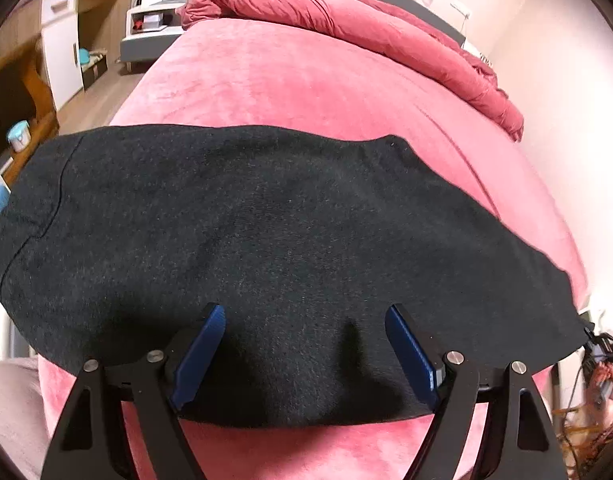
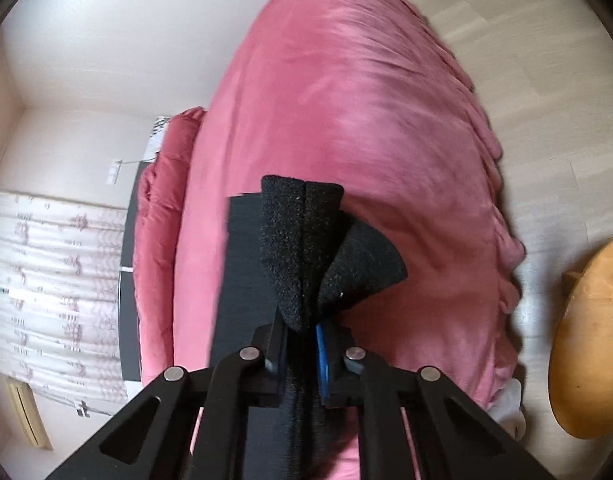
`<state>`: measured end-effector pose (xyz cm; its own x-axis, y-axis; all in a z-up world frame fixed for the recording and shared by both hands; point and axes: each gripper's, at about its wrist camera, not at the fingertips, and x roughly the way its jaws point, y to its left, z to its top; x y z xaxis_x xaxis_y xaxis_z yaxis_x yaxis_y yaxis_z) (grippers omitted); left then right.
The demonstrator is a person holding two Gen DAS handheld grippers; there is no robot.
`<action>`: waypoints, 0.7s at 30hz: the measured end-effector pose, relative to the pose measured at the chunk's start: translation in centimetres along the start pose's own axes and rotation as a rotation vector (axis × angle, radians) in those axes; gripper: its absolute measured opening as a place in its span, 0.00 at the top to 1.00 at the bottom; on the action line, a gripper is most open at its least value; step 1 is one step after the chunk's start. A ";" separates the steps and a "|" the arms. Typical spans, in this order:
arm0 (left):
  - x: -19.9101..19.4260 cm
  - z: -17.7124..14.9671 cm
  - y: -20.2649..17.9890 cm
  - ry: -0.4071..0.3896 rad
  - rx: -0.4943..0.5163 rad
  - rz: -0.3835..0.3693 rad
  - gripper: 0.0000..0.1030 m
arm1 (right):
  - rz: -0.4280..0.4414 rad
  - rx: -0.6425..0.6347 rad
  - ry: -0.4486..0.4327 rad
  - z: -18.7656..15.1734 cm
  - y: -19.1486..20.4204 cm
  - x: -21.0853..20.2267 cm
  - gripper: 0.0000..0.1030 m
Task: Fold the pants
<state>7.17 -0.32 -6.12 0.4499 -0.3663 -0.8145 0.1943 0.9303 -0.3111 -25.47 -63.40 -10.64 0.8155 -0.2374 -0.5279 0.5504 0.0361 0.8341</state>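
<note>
Blue-padded fingers [image 1: 200,354] of the left hand-held gripper [image 1: 304,354] stand spread wide at 6 o'clock in the left wrist view, over the near edge of the black pants [image 1: 266,236], gripping nothing. From there the pants lie flat and wide across the pink bed [image 1: 306,76], with a seam curving at 9 o'clock. Beyond them, a rumpled red duvet [image 1: 346,12] runs from 12 toward 2 o'clock.

At 6 o'clock in the right wrist view, the right hand-held gripper [image 2: 302,332] is pressed together on a bunched fold of the pants [image 2: 302,248], which sticks up past its tips toward the centre. Pink bed [image 2: 366,100] fills the view behind, with a round wooden surface [image 2: 586,340] at 3 o'clock on the floor.
</note>
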 end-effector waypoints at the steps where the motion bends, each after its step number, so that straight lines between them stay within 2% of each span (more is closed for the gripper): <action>1: -0.3 0.0 0.1 -0.005 -0.005 -0.005 0.20 | 0.005 -0.017 0.001 0.0 1.1 -0.1 0.90; 7: -1.8 -0.1 0.9 -0.035 -0.035 -0.060 0.20 | 0.029 -0.191 0.046 -1.3 10.0 -0.2 0.90; 12: -3.0 -0.2 1.8 -0.057 -0.069 -0.095 0.19 | 0.096 -0.365 0.116 -4.9 17.2 0.1 0.90; 16: -3.6 -0.3 2.8 -0.070 -0.100 -0.116 0.18 | 0.140 -0.581 0.207 -10.1 22.9 0.5 0.90; 21: -3.8 -0.8 3.5 -0.073 -0.133 -0.132 0.18 | 0.163 -0.848 0.348 -18.5 26.4 1.6 0.90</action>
<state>5.47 4.31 -4.51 0.4909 -0.4811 -0.7263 0.1410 0.8666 -0.4787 -6.37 -44.81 7.54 0.8263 0.1321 -0.5475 0.2597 0.7732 0.5785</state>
